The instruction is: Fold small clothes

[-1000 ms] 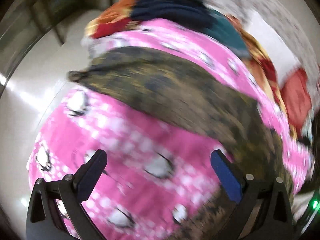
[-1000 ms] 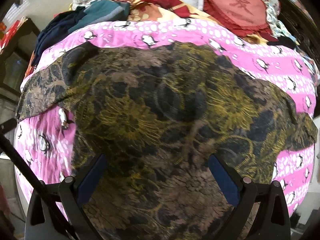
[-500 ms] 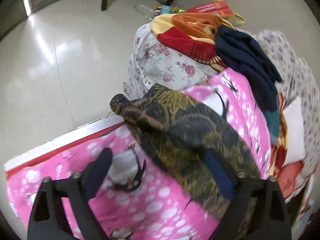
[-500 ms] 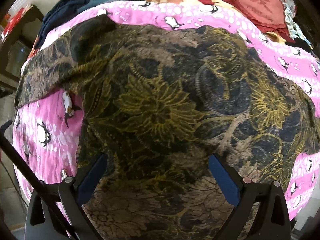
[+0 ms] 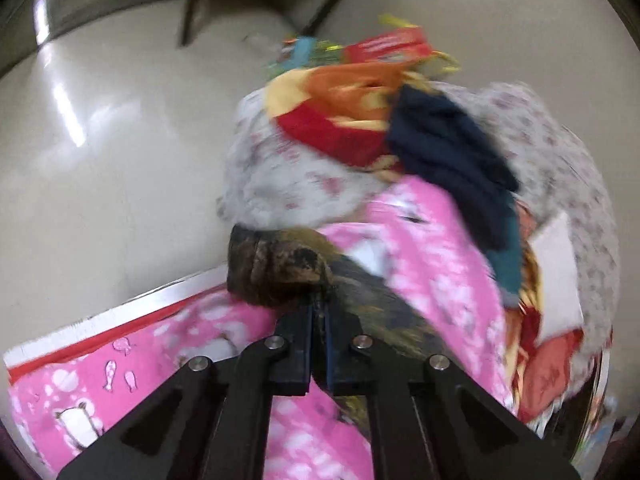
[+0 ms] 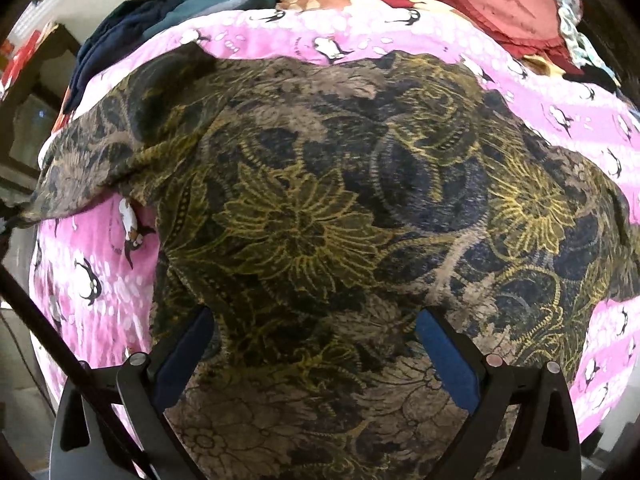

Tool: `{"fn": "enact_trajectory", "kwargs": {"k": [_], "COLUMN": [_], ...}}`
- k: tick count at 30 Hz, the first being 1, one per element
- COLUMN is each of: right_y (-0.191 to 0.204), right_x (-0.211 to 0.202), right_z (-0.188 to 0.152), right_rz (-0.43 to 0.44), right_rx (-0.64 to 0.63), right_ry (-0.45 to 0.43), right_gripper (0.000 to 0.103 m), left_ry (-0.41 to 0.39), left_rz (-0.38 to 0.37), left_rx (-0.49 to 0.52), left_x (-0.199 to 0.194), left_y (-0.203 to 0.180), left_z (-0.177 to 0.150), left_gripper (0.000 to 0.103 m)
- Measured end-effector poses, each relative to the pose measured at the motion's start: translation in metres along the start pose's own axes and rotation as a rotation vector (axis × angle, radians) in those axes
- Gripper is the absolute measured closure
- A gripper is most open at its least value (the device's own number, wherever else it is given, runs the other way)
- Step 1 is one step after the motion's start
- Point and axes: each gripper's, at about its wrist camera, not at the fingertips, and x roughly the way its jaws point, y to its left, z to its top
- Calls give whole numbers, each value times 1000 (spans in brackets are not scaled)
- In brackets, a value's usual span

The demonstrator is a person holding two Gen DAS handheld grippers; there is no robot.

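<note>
My left tongs are clamped on a bunched sleeve end of the dark floral garment, which lies spread on the pink penguin blanket; my right tongs hover spread wide above its hem. Pulling one-handed could drag the cloth askew or snag the blanket.

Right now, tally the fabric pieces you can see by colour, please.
Dark gold-floral garment: 1
Pink penguin blanket: 1
Navy cloth: 1
Orange-red cloth: 1
Red heart-shaped cushion: 1
Total: 5
</note>
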Motion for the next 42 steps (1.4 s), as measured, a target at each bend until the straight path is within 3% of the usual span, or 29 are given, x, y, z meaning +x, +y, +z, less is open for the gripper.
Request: {"fn": "enact_trajectory", "kwargs": {"k": [6, 9, 12, 13, 16, 20, 23, 25, 27, 29, 31, 33, 36, 38, 42], "right_y": [-35, -58, -89, -96, -133, -180, -217, -232, -245, -248, -244, -235, -216, -201, -186], "right_x": [-20, -31, -43, -45, -54, -58, -59, -59, -60, -62, -63, -61, -54, -47, -45], "right_z": [8, 9, 7, 7, 1, -10, -12, -12, -8, -5, 4, 14, 29, 41, 59], "right_rz": [16, 23, 21, 19, 9, -15, -40, -43, -22, 3, 46, 110, 175, 171, 206], "right_rx": [67, 113, 161, 171, 227, 288, 312, 323, 334, 331, 313, 285, 210, 136, 106], "right_ry": [-40, -62, -86, -92, -108, -113, -110, -118, -126, -136, -144, -153, -156, -151, -154], "right_gripper": [0, 0, 0, 0, 0, 0, 0, 0, 0, 0, 0, 0, 0, 0, 0], "left_ry": [-24, -12, 45, 77, 161, 248, 355, 414, 445, 441, 397, 331, 254, 225, 209], "left_rz": [-136, -210, -295, -326, -356, -352, -352, -314, -288, -318, -336, -350, -294, -249, -145], "left_rx": [254, 417, 600, 679, 809, 911, 945, 980, 1004, 1008, 1007, 994, 956, 910, 846], "left_x": [-63, -86, -92, -92, -71, -20, 16, 32, 31, 14, -14, -39, -58, -59, -41], "left_y": [-102, -167, -229, -253, -291, -322, -330, -326, -324, -314, -305, -296, -276, -260, -240], "left_z": [-39, -83, -149, -184, -259, -356, -406, -428, -434, -428, -411, -385, -343, -319, -294], "left_gripper": [98, 98, 98, 98, 98, 98, 98, 97, 94, 78, 47, 40, 37, 37, 37]}}
